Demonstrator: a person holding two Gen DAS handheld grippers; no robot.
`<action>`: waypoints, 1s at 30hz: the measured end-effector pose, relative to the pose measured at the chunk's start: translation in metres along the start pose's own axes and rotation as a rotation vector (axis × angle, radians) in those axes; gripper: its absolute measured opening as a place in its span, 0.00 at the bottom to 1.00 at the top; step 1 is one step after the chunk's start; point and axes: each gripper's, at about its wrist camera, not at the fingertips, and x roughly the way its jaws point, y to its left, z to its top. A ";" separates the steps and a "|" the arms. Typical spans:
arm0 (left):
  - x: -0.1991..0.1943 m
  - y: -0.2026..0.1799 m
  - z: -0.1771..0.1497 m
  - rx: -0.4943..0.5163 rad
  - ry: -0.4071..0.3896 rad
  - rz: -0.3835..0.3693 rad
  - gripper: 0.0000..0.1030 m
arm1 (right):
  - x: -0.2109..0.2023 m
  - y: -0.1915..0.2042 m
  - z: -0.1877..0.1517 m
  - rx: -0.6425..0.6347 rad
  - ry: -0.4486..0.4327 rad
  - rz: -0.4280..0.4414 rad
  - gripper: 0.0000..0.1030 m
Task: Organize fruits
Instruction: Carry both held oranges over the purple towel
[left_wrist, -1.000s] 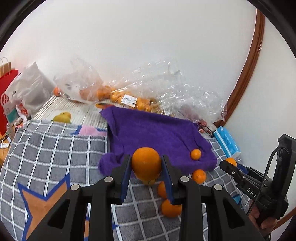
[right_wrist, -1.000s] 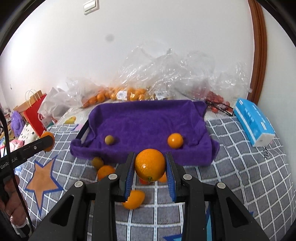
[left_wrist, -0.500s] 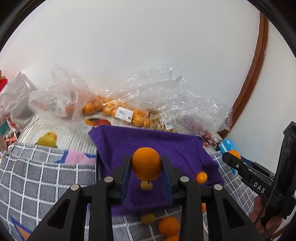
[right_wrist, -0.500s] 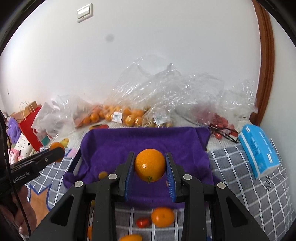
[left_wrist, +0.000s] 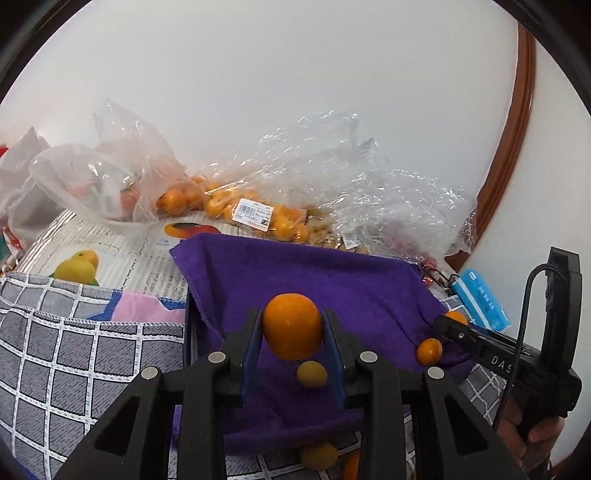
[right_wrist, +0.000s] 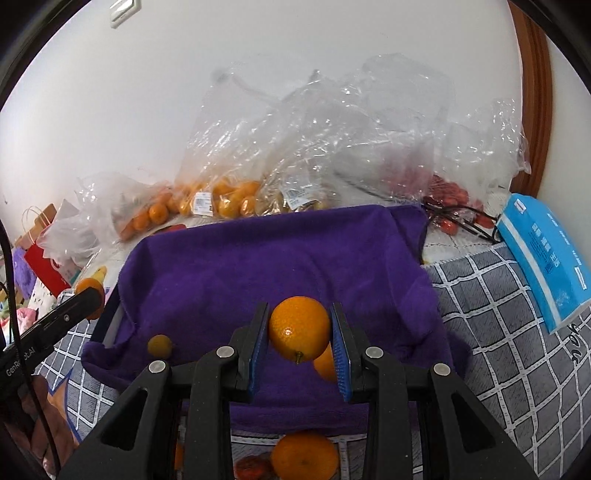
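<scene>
My left gripper (left_wrist: 292, 328) is shut on an orange (left_wrist: 291, 325), held above the near part of a tray lined with a purple towel (left_wrist: 325, 280). My right gripper (right_wrist: 300, 328) is shut on another orange (right_wrist: 298, 329) over the same towel (right_wrist: 280, 266). On the towel lie a small yellowish fruit (left_wrist: 312, 373), seen again in the right wrist view (right_wrist: 160, 345), and a small orange (left_wrist: 429, 350), partly hidden behind my right fingers (right_wrist: 325, 363). More oranges (right_wrist: 304, 456) lie on the checked cloth in front of the tray.
Plastic bags of oranges (left_wrist: 229, 206) and clear wrapping (right_wrist: 354, 147) pile up against the white wall behind the tray. A blue tissue pack (right_wrist: 543, 258) lies to the right. Paper bags (right_wrist: 44, 243) stand at far left. The checked grey cloth (left_wrist: 74, 354) covers the surface.
Both grippers have moved forward and lower, from in front of the tray to over the purple towel, each still holding its orange. The loose fruit on the cloth now sits below them.
</scene>
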 end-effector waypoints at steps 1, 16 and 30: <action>0.002 0.002 0.000 -0.007 0.003 0.002 0.30 | 0.001 -0.002 0.000 0.003 -0.001 -0.005 0.31; 0.013 0.047 0.006 -0.169 0.008 0.080 0.30 | 0.003 -0.025 0.002 0.042 -0.018 -0.077 0.31; 0.029 0.026 -0.007 -0.114 0.084 0.022 0.30 | 0.013 0.000 -0.008 -0.031 0.025 0.009 0.31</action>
